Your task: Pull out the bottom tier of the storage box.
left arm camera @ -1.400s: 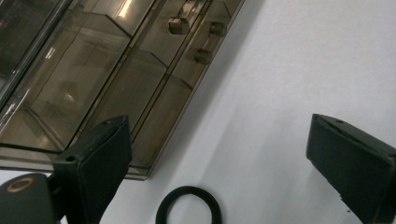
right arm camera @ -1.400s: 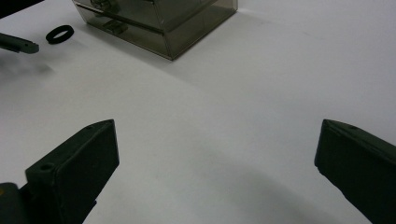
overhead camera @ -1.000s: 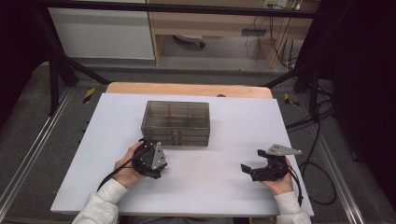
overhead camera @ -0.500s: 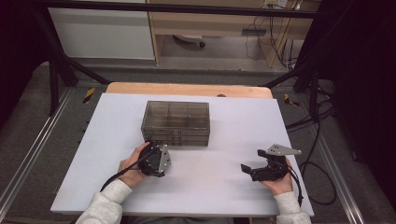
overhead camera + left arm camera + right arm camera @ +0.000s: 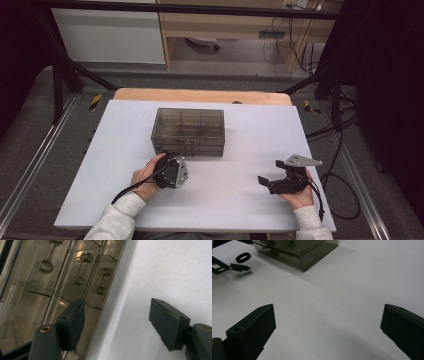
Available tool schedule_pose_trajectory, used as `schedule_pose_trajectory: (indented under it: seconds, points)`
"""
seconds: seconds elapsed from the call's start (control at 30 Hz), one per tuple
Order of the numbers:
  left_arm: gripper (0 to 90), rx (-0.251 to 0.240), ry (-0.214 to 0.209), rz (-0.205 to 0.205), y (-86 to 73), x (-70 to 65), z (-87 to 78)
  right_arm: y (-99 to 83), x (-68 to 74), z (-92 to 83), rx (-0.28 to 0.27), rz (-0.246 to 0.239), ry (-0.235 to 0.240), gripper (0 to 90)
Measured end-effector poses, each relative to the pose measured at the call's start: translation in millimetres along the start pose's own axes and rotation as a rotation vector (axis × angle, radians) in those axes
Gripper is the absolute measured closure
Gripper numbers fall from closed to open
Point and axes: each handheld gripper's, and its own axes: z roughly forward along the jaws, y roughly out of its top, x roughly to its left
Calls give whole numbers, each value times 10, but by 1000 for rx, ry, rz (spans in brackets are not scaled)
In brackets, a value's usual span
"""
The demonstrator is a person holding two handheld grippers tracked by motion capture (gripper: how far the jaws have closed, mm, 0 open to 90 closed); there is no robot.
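Observation:
A smoky see-through drawer box (image 5: 188,131) stands mid-table. In the left gripper view its front (image 5: 57,282) shows small round knobs. My left gripper (image 5: 170,162) sits just in front of the box, pointing at it. Its jaws (image 5: 116,315) have just been closing but still stand apart. One jaw is before the box front, the other over bare table, and nothing is pinched between them. My right gripper (image 5: 265,181) rests at the front right, wide open (image 5: 329,307) over bare table.
The white tabletop (image 5: 250,145) has room on both sides of the box. A small black ring (image 5: 243,257) lies on the table by the box, near the left gripper's jaw tip (image 5: 239,267). Dark frame posts and cables stand beyond the table edges.
My left hand and its gripper have shifted slightly to the right along the box's front. The right hand has stayed where it was.

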Motion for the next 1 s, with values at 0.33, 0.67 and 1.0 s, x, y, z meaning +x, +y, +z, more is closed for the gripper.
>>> schedule_pose_trajectory:
  seconds: [0.33,0.67,1.0]
  points:
    - [362,-1,30,48,41,-30,66,0,0,2,0,1,1,6]
    - [449,14,88,115,70,-82,121,1,1,0,1,0,-2,6]
    - [524,16,137,173,63,-127,166,2,2,-1,-1,1,-3,7]
